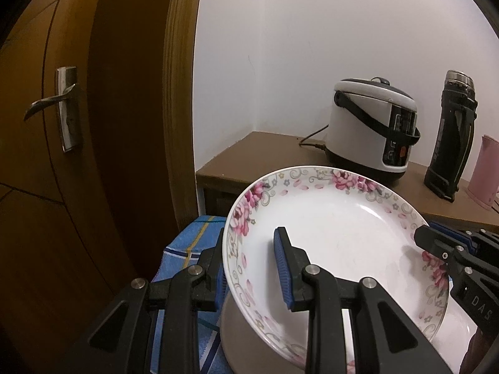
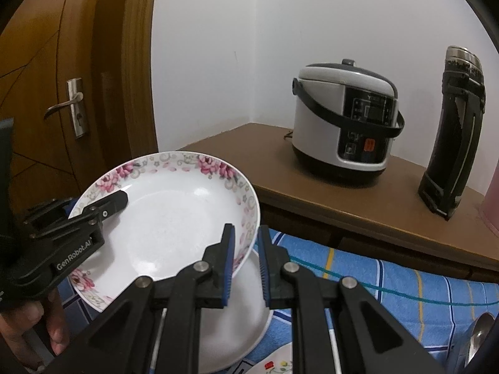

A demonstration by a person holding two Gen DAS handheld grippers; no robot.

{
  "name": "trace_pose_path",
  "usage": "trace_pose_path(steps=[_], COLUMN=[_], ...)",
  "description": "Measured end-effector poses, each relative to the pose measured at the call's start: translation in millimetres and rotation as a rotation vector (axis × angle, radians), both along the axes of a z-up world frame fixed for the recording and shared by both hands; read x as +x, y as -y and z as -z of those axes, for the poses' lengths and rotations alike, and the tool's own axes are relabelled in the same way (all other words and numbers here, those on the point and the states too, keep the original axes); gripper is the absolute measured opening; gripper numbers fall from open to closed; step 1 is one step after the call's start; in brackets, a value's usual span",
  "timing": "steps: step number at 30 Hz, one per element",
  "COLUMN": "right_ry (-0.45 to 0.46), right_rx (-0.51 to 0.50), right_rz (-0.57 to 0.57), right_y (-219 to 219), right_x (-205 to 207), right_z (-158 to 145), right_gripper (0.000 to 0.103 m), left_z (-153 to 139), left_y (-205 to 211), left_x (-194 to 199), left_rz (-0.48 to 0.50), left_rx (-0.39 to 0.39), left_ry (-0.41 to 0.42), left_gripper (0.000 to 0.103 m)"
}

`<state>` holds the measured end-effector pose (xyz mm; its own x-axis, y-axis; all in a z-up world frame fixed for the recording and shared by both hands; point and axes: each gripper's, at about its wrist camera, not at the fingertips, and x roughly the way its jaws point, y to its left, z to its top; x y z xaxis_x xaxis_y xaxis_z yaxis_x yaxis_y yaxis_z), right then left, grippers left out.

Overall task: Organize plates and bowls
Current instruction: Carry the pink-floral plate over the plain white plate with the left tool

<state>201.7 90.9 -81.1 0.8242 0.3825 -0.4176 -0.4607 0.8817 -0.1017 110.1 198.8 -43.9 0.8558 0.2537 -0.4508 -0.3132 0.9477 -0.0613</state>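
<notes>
**Floral plate held at both rims above a white bowl**

The floral plate (image 2: 174, 218), white with pink blossoms round its border, was carried tilted between two hand-held grippers. The left gripper (image 1: 252, 268) was clamped on the plate's left rim, one blue-padded finger inside the dish and the other behind it. The right gripper (image 2: 246, 261) was clamped on the opposite rim, its jaws nearly together with the thin edge between the pads. A hand (image 2: 37, 321) of the person showed beneath the left gripper in the right wrist view.

Directly below the plate stood a white bowl (image 2: 237, 321), resting on a blue checked cloth (image 2: 389, 277); whether plate and bowl touched could not be told. A metal spoon (image 2: 480, 339) lay on the cloth near its right edge.

Behind the cloth ran a brown bench (image 2: 327, 193). A white rice cooker (image 2: 346, 124) stood near the bench's back corner, a black flask (image 2: 452, 134) to its right, and a pink object (image 1: 483, 171) at the bench's right edge. A wooden door (image 1: 62, 124) with a metal handle (image 1: 53, 103) filled the left.
</notes>
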Motion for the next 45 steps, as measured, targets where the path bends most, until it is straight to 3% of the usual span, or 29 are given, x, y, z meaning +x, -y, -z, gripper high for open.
trace_pose_path(steps=[45], right_ry=[-0.203], right_rx=[-0.183], right_rz=[0.014], right_y=[-8.3], right_x=[19.4], right_z=[18.6], right_gripper=[0.016], left_z=[30.6], left_y=[-3.0], left_x=[22.7], left_rz=[0.053], left_rx=[-0.030], left_ry=[-0.193], left_gripper=[0.030])
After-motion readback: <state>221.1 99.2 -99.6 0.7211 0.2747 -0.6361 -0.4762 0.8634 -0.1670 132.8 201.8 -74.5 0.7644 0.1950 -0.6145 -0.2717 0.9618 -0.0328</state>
